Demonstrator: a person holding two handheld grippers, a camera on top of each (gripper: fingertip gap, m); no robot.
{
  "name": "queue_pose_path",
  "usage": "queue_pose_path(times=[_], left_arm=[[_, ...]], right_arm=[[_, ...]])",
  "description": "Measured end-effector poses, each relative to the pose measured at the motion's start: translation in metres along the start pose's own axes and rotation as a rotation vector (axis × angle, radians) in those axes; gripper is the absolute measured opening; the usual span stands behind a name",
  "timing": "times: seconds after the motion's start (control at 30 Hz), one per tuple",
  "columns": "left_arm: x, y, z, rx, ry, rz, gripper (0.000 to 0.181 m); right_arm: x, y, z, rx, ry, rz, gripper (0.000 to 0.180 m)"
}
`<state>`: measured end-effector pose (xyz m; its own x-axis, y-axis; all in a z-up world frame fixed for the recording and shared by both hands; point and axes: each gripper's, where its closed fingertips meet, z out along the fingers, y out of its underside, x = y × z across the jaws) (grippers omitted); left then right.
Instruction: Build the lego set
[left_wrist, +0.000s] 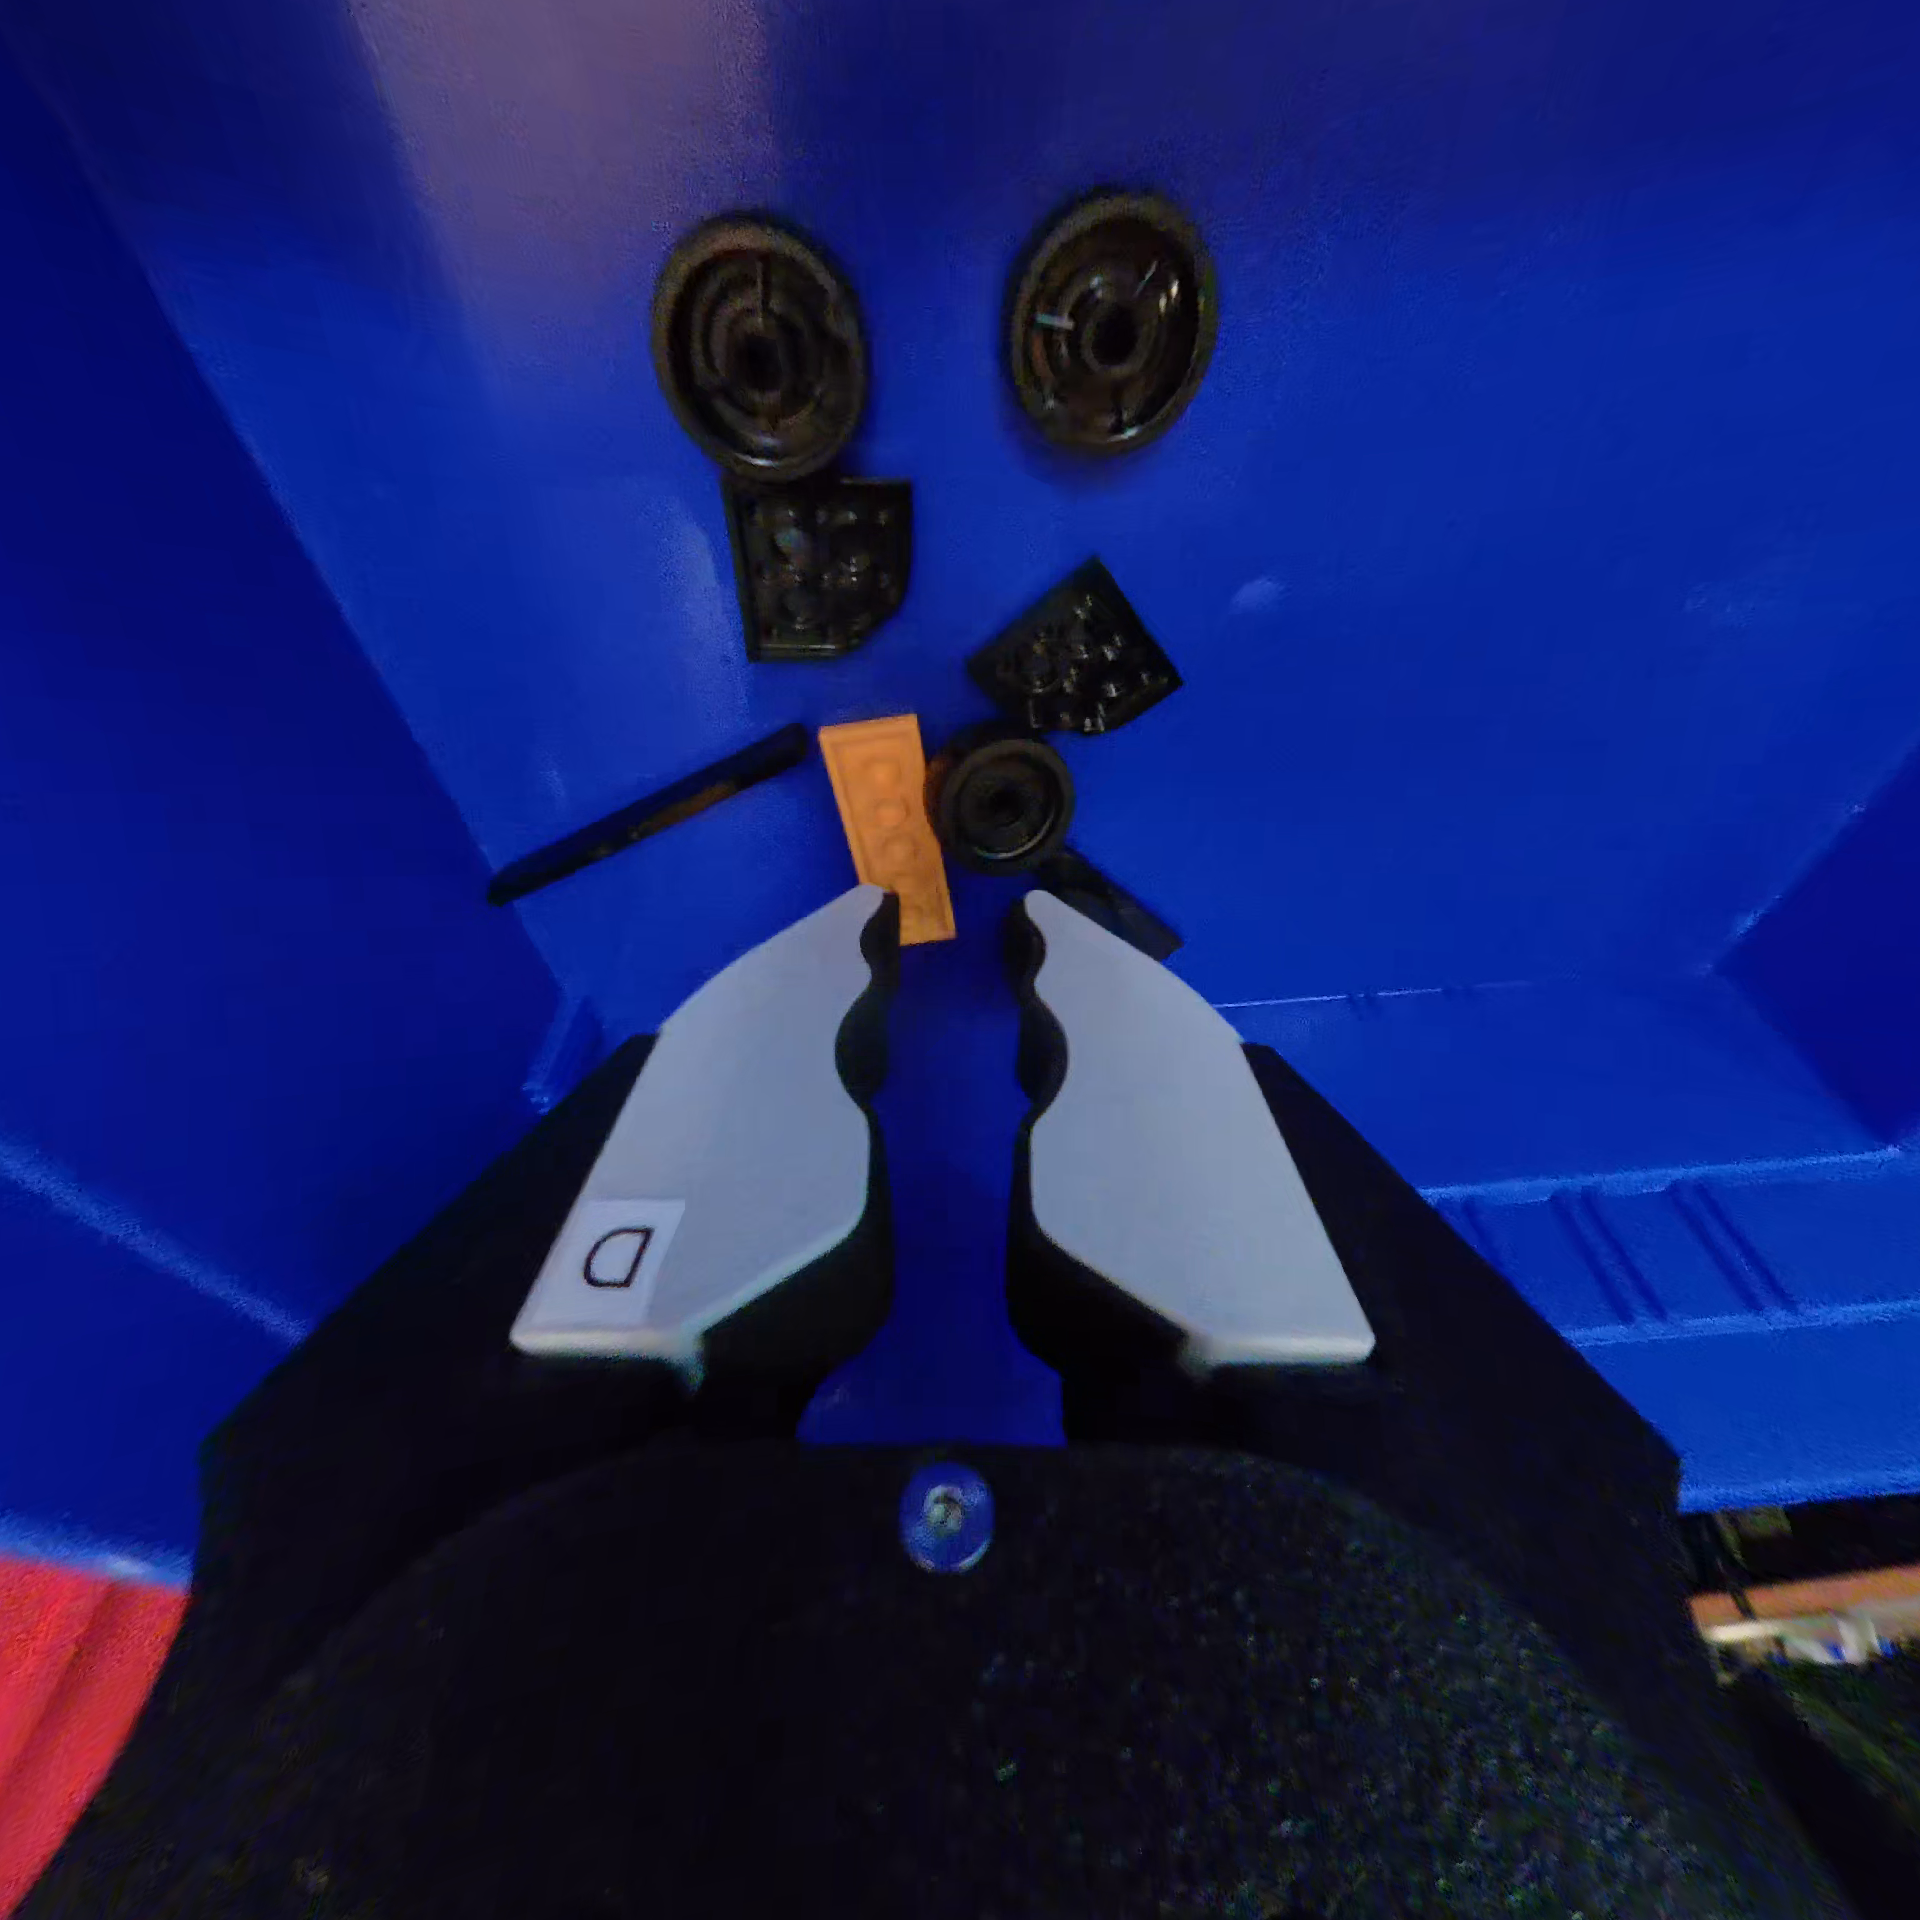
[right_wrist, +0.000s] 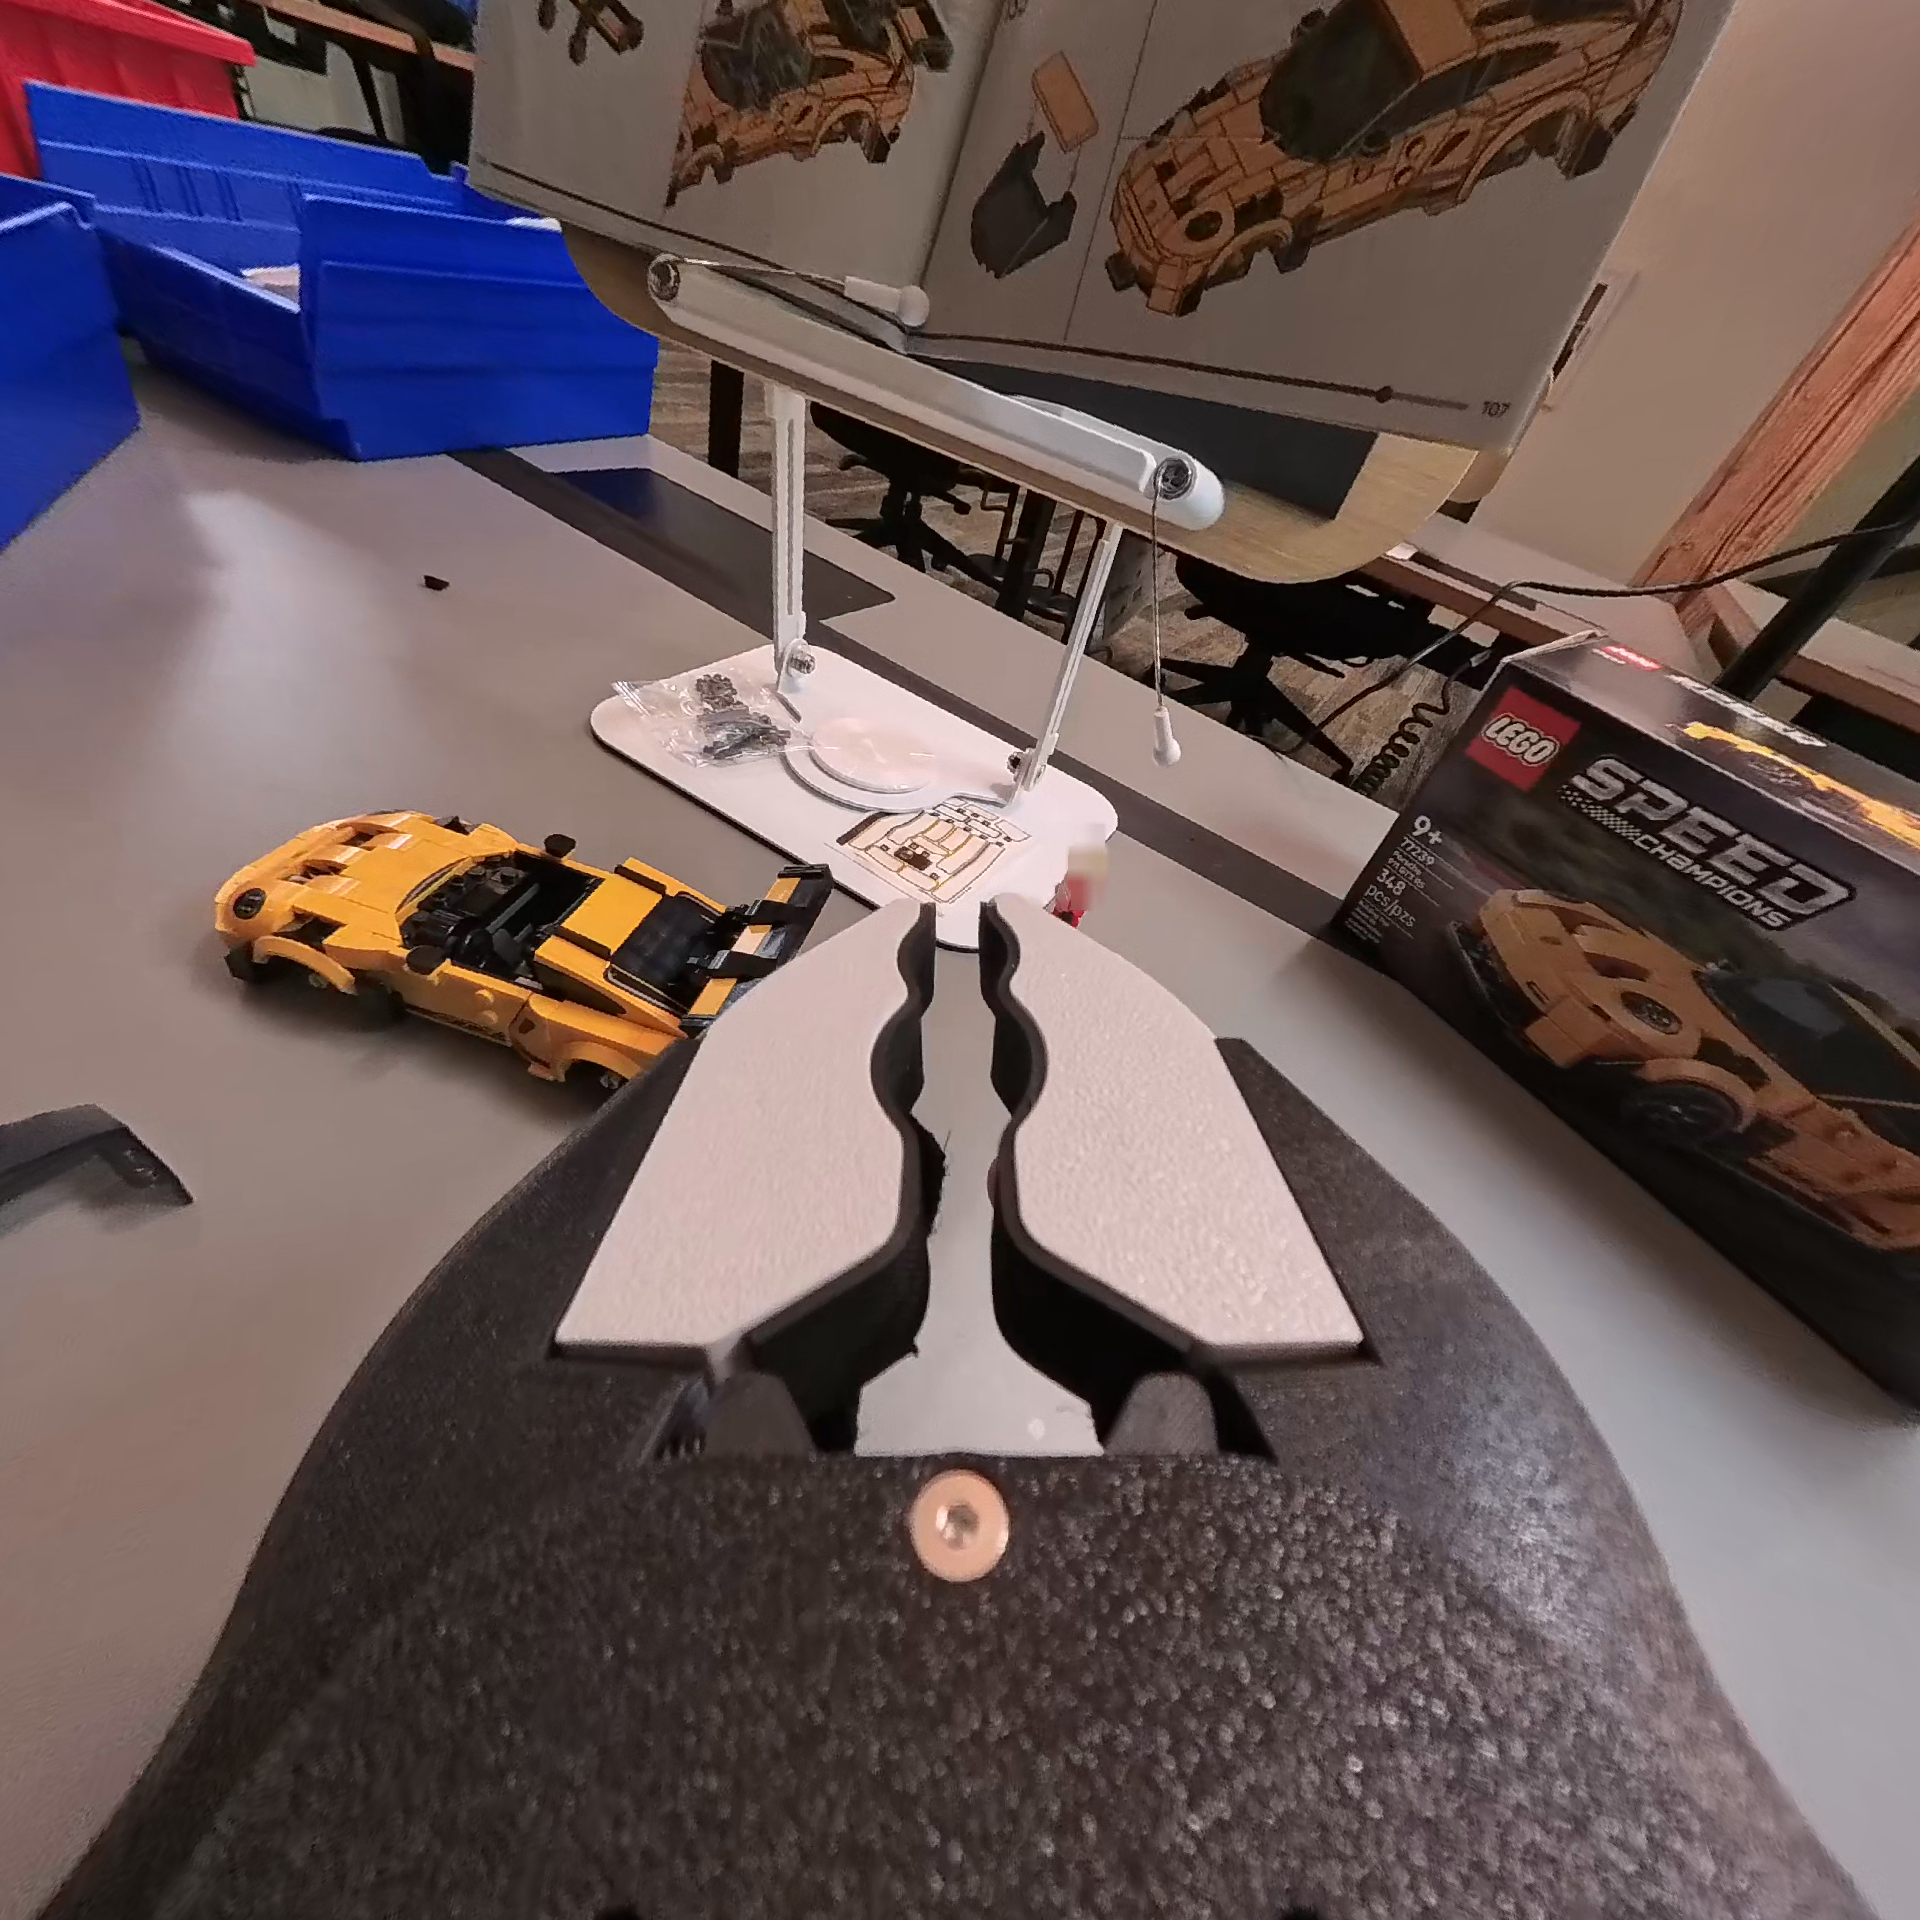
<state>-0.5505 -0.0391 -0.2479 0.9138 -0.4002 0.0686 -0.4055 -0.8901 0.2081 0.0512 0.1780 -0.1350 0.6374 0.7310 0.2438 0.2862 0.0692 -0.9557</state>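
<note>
So the left gripper (left_wrist: 951, 914) is down inside the blue bin (left_wrist: 1455, 623), jaws apart w/ a clear gap and nothing held, tips sitting right at the near end of the orange plate (left_wrist: 885, 826), center of the left wrist view. The left fingertip (left_wrist: 868, 920) looks to overlap that end of the plate, can't tell if it's actually touching. That plate is prob the next piece imo: thin, flat, rigid plastic, basically weightless, lying flat on slick bin floor, so it'll skate away if you nudge it instead of pinching. Best bet is to take it across the two long edges near the middle, not by the faces since there's no way under it. Crowded tho: small black wheel (left_wrist: 1003, 808) just to its right, long black strip (left_wrist: 649, 816) off to the left, two black wedge plates (left_wrist: 821, 566) (left_wrist: 1075, 652) above, two bigger black discs (left_wrist: 758, 348) (left_wrist: 1112, 324) near the top. Right gripper (right_wrist: 954, 914) hangs over the grey table (right_wrist: 260, 623), jaws only narrowly apart, empty. The yellow car (right_wrist: 488, 935) sits mid-left of that view, mostly built, roof area open; it's stiff but bits pop off, so hold the chassis sides. Instruction booklet (right_wrist: 1039, 156) on its white stand (right_wrist: 862, 748) at top, set box (right_wrist: 1662, 935) at right
</note>
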Motion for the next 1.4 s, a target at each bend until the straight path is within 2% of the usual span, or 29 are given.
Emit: queue_pose_path(times=[0.13,0.27,0.37,0.43,0.57,0.63,0.8,1.0,1.1,1.2,1.3,1.4], left_arm=[[-0.009,0.002,-0.002,0.023,-0.070,-0.028,0.033],[-0.014,0.004,0.008,-0.016,-0.107,-0.022,0.035],[-0.012,-0.001,0.009,-0.020,-0.087,-0.035,0.029],[-0.009,-0.002,0.009,-0.026,-0.057,-0.054,0.017],[-0.002,-0.002,0.007,-0.037,-0.011,-0.060,0.016],[0.000,-0.002,-0.004,-0.016,-0.044,-0.045,0.017],[0.036,-0.036,-0.083,0.272,-0.147,0.030,0.016],[0.192,-0.144,-0.184,0.976,-0.034,0.317,0.016],[0.276,-0.191,-0.203,1.290,0.146,0.371,0.016],[0.353,-0.228,-0.202,1.510,0.417,0.421,0.016],[0.408,-0.250,-0.205,1.641,0.713,0.459,0.016],[0.442,-0.253,-0.210,1.696,0.907,0.545,0.016]], right_arm=[[-0.002,-0.001,0.000,0.004,-0.005,-0.003,0.007],[-0.002,-0.002,-0.001,0.006,-0.002,-0.010,0.007],[-0.003,-0.002,-0.001,0.004,-0.003,-0.012,0.007],[-0.004,-0.001,0.000,0.000,-0.006,-0.013,0.007],[-0.004,-0.002,-0.001,0.003,-0.008,-0.022,0.007],[-0.003,-0.006,-0.004,0.016,-0.001,-0.028,0.007],[-0.002,-0.014,-0.008,0.047,-0.005,-0.020,0.007],[-0.013,-0.025,-0.015,0.084,-0.044,-0.023,0.007],[-0.028,-0.032,-0.020,0.097,-0.125,0.008,0.008],[-0.055,-0.042,-0.026,0.112,-0.289,0.077,0.018],[-0.085,-0.054,-0.033,0.130,-0.470,0.150,0.023],[-0.110,-0.065,-0.042,0.131,-0.644,0.232,0.027]])
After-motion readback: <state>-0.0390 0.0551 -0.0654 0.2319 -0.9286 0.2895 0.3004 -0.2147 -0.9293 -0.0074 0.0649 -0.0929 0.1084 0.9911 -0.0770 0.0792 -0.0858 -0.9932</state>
